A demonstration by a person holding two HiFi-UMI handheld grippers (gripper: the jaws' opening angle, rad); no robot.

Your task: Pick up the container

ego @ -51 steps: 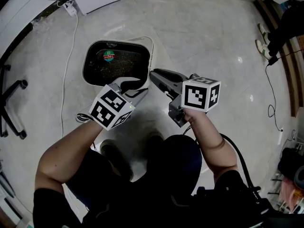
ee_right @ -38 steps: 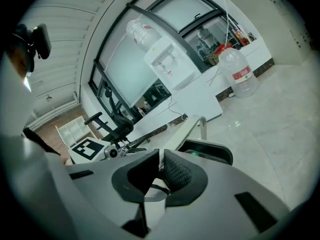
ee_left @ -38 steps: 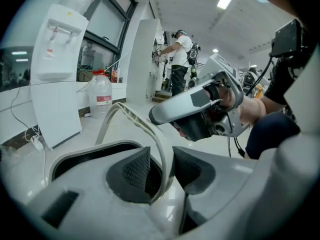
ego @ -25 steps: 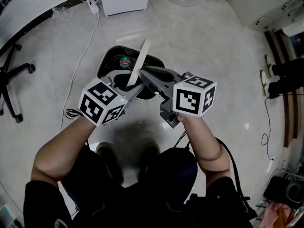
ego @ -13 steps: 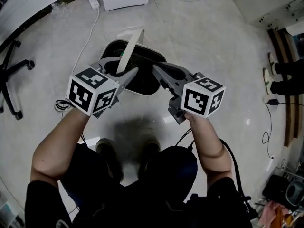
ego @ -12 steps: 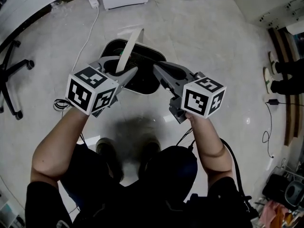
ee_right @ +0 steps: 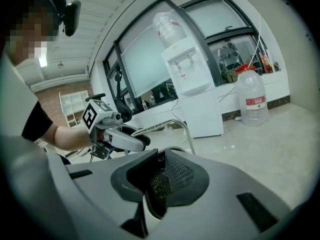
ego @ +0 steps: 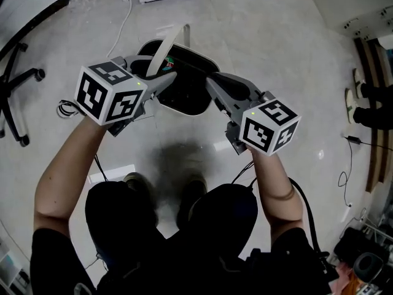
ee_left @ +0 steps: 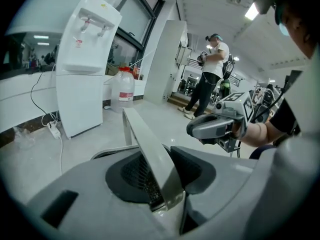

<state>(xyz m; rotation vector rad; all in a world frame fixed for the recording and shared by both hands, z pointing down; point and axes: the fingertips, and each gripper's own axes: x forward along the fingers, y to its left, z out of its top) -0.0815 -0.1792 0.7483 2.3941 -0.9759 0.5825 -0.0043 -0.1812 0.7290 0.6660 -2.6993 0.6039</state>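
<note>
The container is a black mesh basket with a white rim and a flat pale handle standing upright. My left gripper grips that handle low down. In the left gripper view the handle runs down between the jaws of my left gripper, which have just been opening a little with the strip still pinched. My right gripper is shut on the container's right rim. In the right gripper view, mesh and white rim sit between the jaws of my right gripper.
A white water dispenser and a water jug stand behind the container on the pale floor. A cable runs to the left and an office chair stands at the far left. A person stands farther back.
The handle, flat along the rim two seconds ago, now stands upright in my left gripper. Both grippers and the container have shifted toward the top of the head view, the left one also leftward.
</note>
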